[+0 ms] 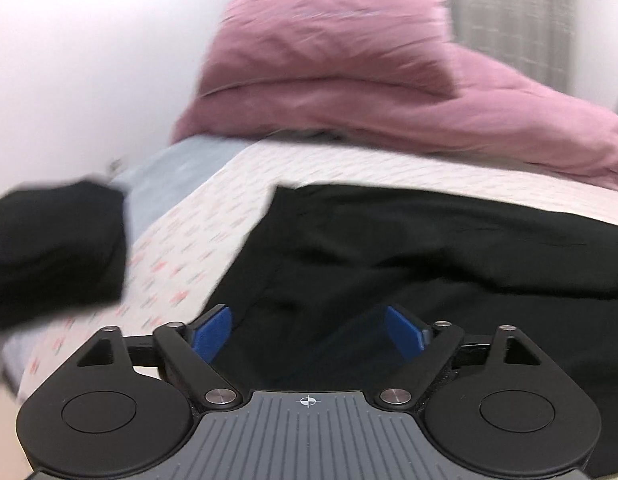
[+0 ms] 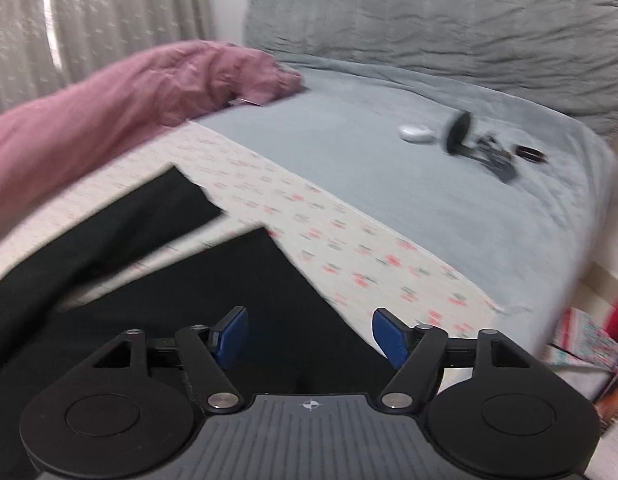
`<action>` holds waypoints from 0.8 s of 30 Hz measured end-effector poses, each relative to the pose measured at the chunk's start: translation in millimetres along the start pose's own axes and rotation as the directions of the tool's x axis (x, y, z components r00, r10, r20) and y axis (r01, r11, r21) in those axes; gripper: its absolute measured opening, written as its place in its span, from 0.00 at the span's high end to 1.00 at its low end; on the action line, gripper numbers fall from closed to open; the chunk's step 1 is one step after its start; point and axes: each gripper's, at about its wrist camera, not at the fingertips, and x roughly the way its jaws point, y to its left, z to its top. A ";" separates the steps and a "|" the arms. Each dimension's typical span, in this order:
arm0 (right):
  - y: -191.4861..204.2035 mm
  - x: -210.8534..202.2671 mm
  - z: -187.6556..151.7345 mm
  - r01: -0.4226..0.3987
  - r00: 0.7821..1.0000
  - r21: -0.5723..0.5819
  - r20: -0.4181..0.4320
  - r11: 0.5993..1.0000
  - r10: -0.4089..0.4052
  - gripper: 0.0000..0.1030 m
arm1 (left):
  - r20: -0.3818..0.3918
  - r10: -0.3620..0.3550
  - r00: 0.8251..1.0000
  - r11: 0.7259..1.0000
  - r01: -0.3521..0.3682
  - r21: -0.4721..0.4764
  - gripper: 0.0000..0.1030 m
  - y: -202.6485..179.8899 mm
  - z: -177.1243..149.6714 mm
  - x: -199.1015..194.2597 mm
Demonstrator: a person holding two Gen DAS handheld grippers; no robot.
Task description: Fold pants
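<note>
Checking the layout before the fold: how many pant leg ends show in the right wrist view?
2. One leg end lies farther up the patterned sheet, near the pink duvet; the other lies just ahead of the open right tongs.

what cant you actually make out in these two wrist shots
- Black pants, left wrist view: waistband end hidden behind the left gripper and cut by the frame edge.
- Dark bundle, left wrist view: motion blur; cannot tell what it is.
- Small dark items on the grey sheet, right wrist view: too small and blurred to identify.
- Right gripper: open, hides the cloth below.
</note>
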 end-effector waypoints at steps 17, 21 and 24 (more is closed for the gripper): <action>52.9 71.0 74.6 -0.264 0.963 -0.120 -0.084 0.957 0.255 0.13 | -0.194 -0.354 0.915 0.848 0.402 0.346 0.03 -183.0 95.9 92.5; 59.6 106.1 84.1 -0.263 0.962 -0.153 -0.124 0.953 0.245 0.13 | -0.220 -0.382 0.898 0.824 0.439 0.359 0.03 -218.0 117.6 147.3; 70.5 133.8 97.1 -0.279 0.955 -0.187 -0.153 0.942 0.252 0.13 | -0.252 -0.401 0.881 0.790 0.472 0.392 0.03 -240.3 129.8 185.0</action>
